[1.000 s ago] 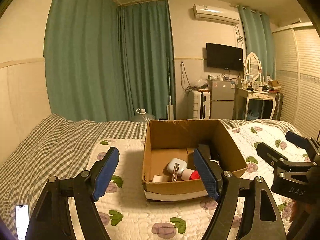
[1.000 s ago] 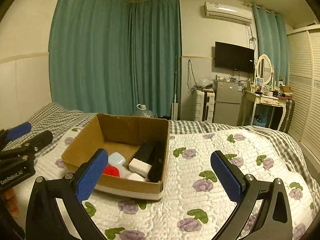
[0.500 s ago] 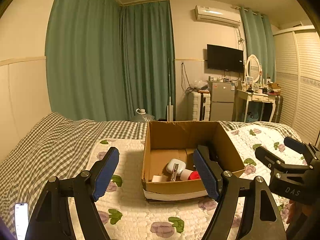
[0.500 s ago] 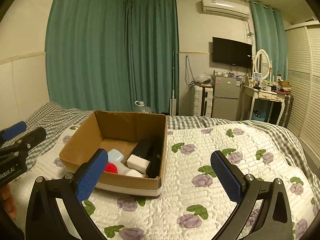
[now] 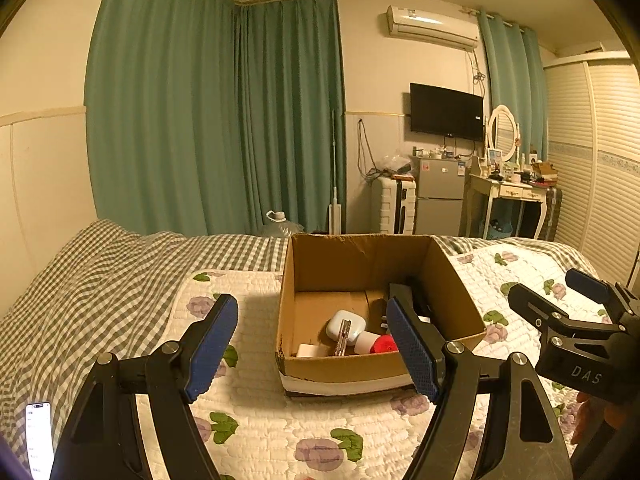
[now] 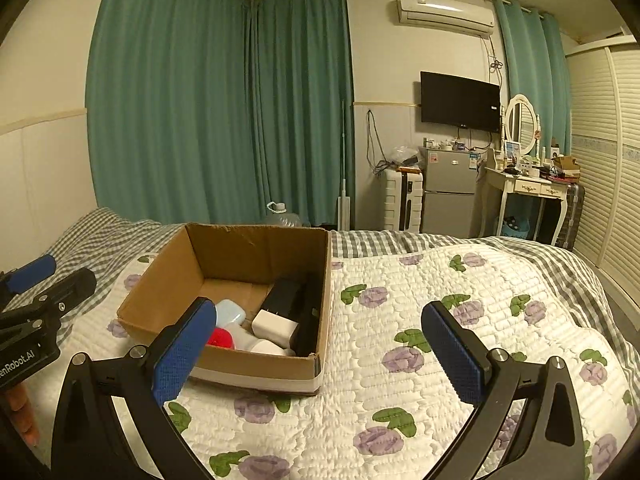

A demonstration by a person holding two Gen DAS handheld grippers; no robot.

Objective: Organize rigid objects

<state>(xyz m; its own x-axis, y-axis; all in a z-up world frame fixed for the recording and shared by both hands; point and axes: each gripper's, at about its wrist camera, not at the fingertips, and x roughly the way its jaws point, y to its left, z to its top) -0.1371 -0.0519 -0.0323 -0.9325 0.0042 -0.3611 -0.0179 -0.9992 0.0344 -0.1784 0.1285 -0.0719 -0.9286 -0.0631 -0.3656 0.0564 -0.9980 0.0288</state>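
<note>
With both the left gripper [image 5: 310, 346] and right gripper [image 6: 318, 350] spread wide and empty above the quilt [image 6: 440, 320], everything sits inside the cardboard box [image 5: 372, 370]; I'd descend vertically, clearing its near rim.

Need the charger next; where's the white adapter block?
In the cardboard box, right wrist view: the white adapter block lies between the black case and the red cap.

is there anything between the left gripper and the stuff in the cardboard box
Only the brown cardboard box's own near wall. The left gripper hangs open and empty in front of it, above the floral quilt. The white rounded case and red-capped white bottle lie behind that wall; the open top looks unobstructed.
</note>
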